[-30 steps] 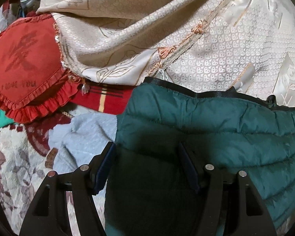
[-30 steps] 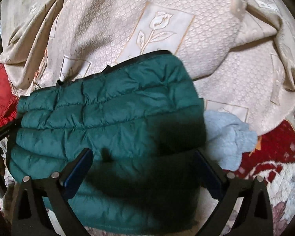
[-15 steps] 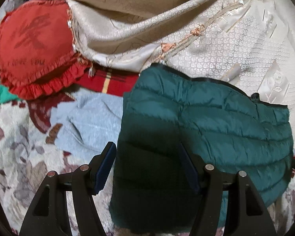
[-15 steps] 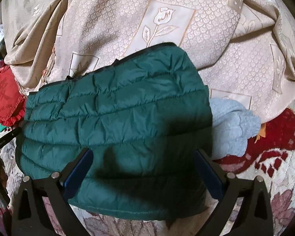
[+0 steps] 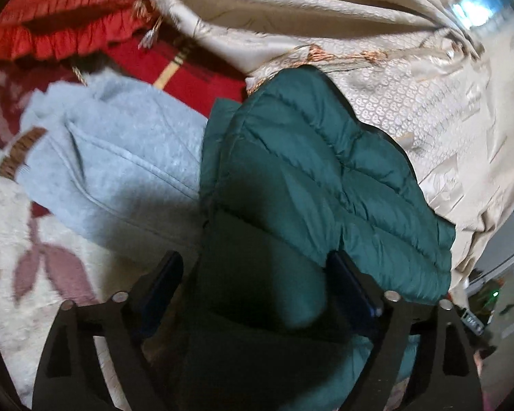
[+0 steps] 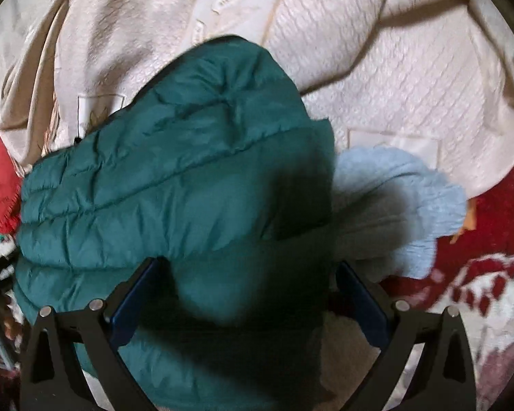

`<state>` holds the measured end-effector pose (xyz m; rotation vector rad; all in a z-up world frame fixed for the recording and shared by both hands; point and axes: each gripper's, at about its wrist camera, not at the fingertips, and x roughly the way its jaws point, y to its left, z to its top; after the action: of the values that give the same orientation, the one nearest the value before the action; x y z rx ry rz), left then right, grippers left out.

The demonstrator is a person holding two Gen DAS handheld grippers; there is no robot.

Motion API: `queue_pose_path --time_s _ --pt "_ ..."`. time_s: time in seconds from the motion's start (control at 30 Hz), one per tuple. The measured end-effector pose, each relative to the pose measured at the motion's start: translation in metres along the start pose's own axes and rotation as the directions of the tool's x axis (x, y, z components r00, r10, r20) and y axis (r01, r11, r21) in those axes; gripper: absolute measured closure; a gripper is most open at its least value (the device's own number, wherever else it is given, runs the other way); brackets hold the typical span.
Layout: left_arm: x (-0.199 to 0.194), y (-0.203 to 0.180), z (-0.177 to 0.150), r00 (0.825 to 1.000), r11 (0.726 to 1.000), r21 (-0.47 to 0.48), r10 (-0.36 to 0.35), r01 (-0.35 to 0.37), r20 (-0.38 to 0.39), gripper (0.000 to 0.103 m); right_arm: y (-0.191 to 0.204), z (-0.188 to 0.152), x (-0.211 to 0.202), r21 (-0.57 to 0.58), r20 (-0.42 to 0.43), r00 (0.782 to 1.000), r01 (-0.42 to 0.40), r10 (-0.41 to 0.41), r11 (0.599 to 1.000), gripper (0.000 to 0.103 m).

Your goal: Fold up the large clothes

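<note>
A dark green quilted puffer jacket (image 5: 311, 185) lies folded on the floral rug and the beige patterned cloth; it also fills the right wrist view (image 6: 174, 178). My left gripper (image 5: 255, 281) is open, its jaws wide apart above the jacket's near left part, holding nothing. My right gripper (image 6: 248, 284) is open too, its jaws wide apart over the jacket's near right part. A light blue sweater (image 5: 113, 167) lies under and beside the jacket, and pokes out at its right edge in the right wrist view (image 6: 397, 205).
A beige embroidered cloth (image 5: 377, 34) is bunched behind the jacket (image 6: 377, 68). A red frilled cushion (image 5: 61, 17) and a red striped cloth (image 5: 188, 65) lie at the far left. The floral rug (image 5: 24, 257) spreads underneath (image 6: 473, 291).
Both grippers have moved closer to the jacket, which now looks larger and bunched. The left view has swung right, with the blue sweater more exposed. Both grippers stay open.
</note>
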<state>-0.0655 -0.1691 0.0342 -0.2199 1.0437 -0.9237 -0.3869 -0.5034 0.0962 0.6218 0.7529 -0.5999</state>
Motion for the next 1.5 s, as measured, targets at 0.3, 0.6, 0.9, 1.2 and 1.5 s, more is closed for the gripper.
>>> queue_pose_path --time_s 0.3,0.6,0.9,1.2,1.5 --pt "0.027 0.003 0.011 0.994 0.995 -0.021 -0.095 0.094 -0.054 0.019 -0.021 0.015 0.039 0.055 -0.062 0.976 -0.203 0.206 0.978 0.0" --pt "0.018 -0.007 0.008 0.982 0.984 -0.006 -0.179 0.179 -0.062 0.071 -0.013 0.009 0.033 0.061 -0.04 0.962 -0.267 0.27 0.962 0.021" --pt "-0.04 -0.031 0.002 0.974 0.975 0.06 -0.207 0.213 -0.09 0.084 0.004 -0.008 -0.037 0.047 -0.033 0.924 -0.379 0.381 0.924 0.064" --pt "-0.115 -0.025 -0.039 0.955 0.984 0.041 -0.156 0.172 -0.252 0.082 0.008 -0.079 -0.106 0.199 -0.124 0.866 -0.456 0.484 0.868 0.062" --pt "-0.101 -0.011 -0.072 0.975 0.985 0.125 0.138 -0.117 -0.176 0.037 -0.001 -0.149 -0.085 0.203 -0.2 0.96 -0.157 0.198 0.967 0.01"
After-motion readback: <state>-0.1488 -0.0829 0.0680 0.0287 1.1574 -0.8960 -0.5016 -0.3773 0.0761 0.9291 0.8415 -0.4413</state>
